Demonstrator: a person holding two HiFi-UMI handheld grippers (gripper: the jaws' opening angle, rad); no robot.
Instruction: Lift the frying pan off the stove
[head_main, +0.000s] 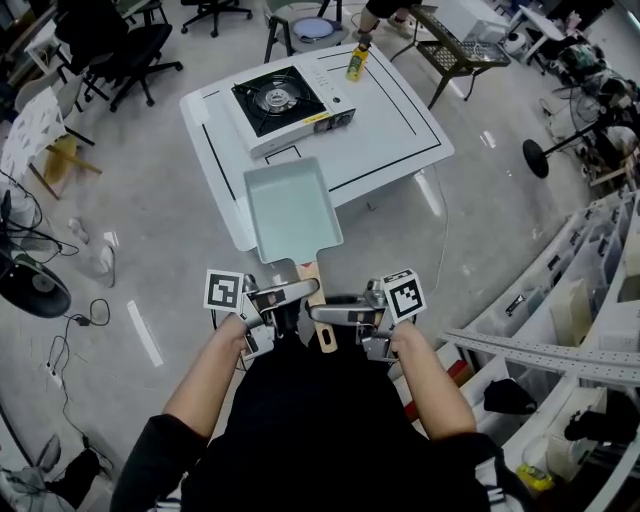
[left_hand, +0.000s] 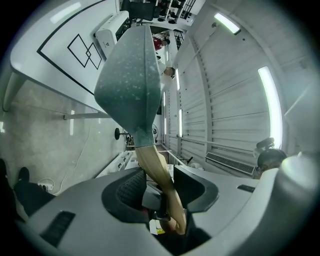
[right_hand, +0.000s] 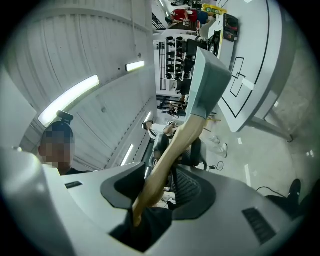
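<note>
Frying pan (head_main: 290, 208) held in the air at frame centre, clear of the stove (head_main: 285, 105) (upper centre, on the white surface (head_main: 400, 120)). Left gripper (head_main: 300, 293) and right gripper (head_main: 325, 315) both pinch its wooden handle (head_main: 318, 282). Judged: stiff, front-heavy, likely to droop. Best grip is on the handle, close to the pan body.

Pale-green rectangular frying pan (head_main: 290, 210), wooden-handled, level in the air; black-topped stove (head_main: 285, 103) well apart.
</note>
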